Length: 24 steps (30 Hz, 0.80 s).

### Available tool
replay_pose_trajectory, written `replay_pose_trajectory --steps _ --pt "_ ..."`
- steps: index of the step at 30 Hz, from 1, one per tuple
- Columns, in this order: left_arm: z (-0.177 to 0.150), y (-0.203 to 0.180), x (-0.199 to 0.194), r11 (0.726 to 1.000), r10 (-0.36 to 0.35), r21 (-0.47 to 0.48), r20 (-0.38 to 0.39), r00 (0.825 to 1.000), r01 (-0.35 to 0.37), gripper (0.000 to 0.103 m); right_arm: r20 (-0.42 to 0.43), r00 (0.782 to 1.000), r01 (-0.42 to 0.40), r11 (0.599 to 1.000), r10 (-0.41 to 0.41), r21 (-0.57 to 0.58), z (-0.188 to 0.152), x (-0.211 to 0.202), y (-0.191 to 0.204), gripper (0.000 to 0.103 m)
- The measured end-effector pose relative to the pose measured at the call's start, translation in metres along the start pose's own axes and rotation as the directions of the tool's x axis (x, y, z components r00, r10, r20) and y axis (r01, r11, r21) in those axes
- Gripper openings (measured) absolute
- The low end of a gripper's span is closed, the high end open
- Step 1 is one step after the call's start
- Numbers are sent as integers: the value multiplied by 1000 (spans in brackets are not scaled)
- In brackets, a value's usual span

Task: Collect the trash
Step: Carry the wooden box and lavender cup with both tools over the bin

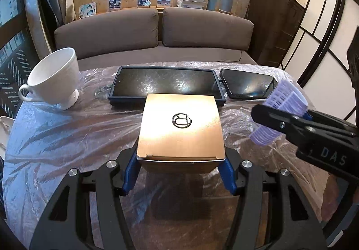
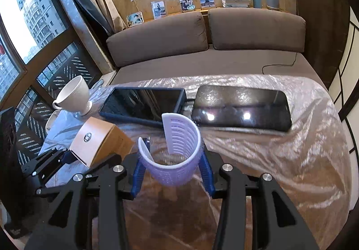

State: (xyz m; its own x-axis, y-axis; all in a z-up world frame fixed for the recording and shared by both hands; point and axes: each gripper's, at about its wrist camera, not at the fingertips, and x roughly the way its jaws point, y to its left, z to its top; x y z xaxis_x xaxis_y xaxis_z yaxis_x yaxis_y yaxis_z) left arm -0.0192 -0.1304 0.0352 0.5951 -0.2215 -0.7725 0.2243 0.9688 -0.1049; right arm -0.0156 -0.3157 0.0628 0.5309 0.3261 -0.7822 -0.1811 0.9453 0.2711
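Left gripper (image 1: 180, 164) clamps a tan cardboard box (image 1: 180, 133) w/ its blue fingertips (image 1: 130, 173), held above the plastic-covered table (image 1: 67, 137). Right gripper (image 2: 171, 167) grips a lilac perforated plastic tube (image 2: 177, 155), also lifted off the sheet. Both pieces of trash look picked up; the carry step seems in hand. No bin in view, so next move calls for finding one, steering clear of the white cup (image 1: 53, 77), tablet (image 1: 166, 84) & phone (image 1: 246, 86).
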Motion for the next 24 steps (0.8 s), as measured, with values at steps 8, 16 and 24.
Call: replay_pose_trajectory --steps 8,16,24 --pt "-13 -5 -18 1000 -1 21 5 1000 1 60 -20 1000 -19 1000 19 -1 -27 -22 5 42" --pt "-31 -8 -41 999 -26 22 4 1000 26 60 -28 999 -43 999 43 1 -49 -46 9 42" --pt "-51 -13 -65 998 -37 46 10 999 36 60 -59 996 -65 998 64 -12 -76 -66 16 42"
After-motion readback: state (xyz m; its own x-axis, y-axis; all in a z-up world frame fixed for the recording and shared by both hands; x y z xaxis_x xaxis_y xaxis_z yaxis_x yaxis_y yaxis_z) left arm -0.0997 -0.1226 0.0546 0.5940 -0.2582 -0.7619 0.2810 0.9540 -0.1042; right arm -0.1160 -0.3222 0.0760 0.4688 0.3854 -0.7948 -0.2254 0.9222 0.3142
